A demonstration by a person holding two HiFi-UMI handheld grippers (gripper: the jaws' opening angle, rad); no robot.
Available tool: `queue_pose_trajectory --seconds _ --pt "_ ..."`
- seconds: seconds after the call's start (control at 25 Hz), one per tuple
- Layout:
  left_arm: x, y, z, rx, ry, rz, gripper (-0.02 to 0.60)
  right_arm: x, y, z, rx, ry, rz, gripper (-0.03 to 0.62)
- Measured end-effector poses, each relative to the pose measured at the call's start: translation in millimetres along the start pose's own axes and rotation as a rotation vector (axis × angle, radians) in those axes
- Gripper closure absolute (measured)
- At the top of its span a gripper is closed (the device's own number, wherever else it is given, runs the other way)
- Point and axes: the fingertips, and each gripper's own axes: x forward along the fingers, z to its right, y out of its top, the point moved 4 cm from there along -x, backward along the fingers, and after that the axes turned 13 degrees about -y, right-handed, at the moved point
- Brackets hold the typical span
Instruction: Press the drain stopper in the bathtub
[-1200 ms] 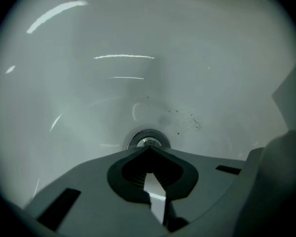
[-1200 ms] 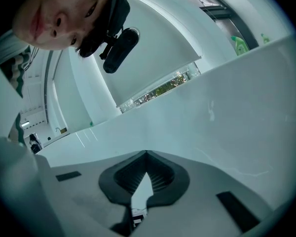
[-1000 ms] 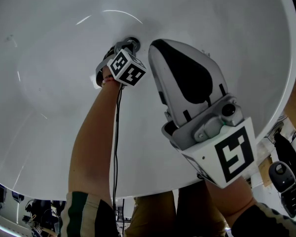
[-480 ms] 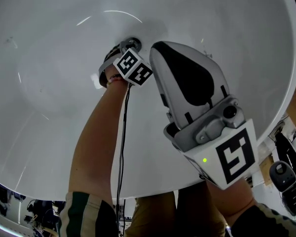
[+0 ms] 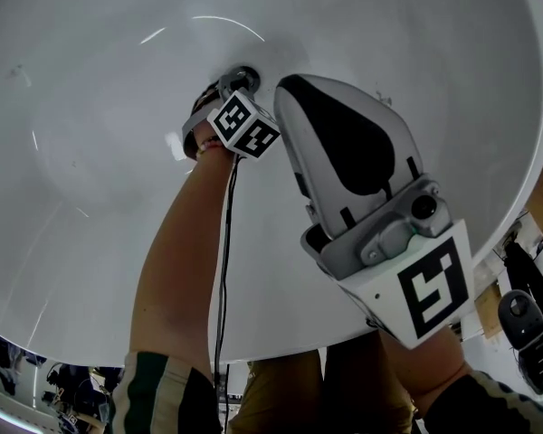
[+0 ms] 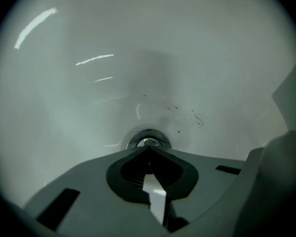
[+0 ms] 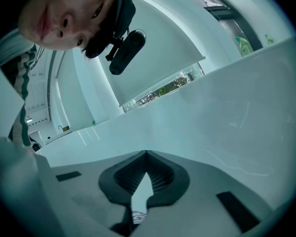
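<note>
Pressing point at the drain

The left gripper [image 6: 149,151] reaches deep into the tub [image 5: 81,134]. Its jaws are shut tight with nothing between them. The joined tips sit right at the near edge of the chrome stopper [image 6: 148,140] in the tub floor; whether they touch it I cannot tell. The right gripper [image 5: 288,89] hangs higher, just beside the left one, its jaws likewise closed and empty. From where I stand, the risk is a slip. The tips make a narrow point and the stopper looks smooth and rounded, so an off-centre push could skid onto the slick enamel or tilt the stopper without latching it. The cable [image 5: 224,242] along the forearm could also snag.
</note>
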Motion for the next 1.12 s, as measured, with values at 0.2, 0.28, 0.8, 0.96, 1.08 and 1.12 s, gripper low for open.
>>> queue_pose_trajectory --seconds 0.2,0.28,0.8,0.96,1.08,1.12 --pt "-1 1 -2 -0.006 -0.004 0.015 0.573 0 4 -2 -0.015 -0.001 0.019 0.579" --pt "0 -2 -2 -0.008 -0.004 0.012 0.572 0 4 -1 -0.011 -0.005 0.024 0.579" --pt "-7 -3 -1 0.001 -0.009 0.017 0.572 0 5 -1 -0.030 -0.008 0.036 0.580" --pt "-14 -11 6 0.004 -0.012 0.033 0.572 -1 5 -1 -0.054 -0.014 0.038 0.579" --pt "-11 -13 8 -0.004 -0.008 0.030 0.572 0 5 -2 -0.062 -0.007 0.032 0.580" --pt "-11 -12 7 -0.009 -0.007 0.027 0.572 0 5 -2 -0.062 -0.004 0.032 0.580"
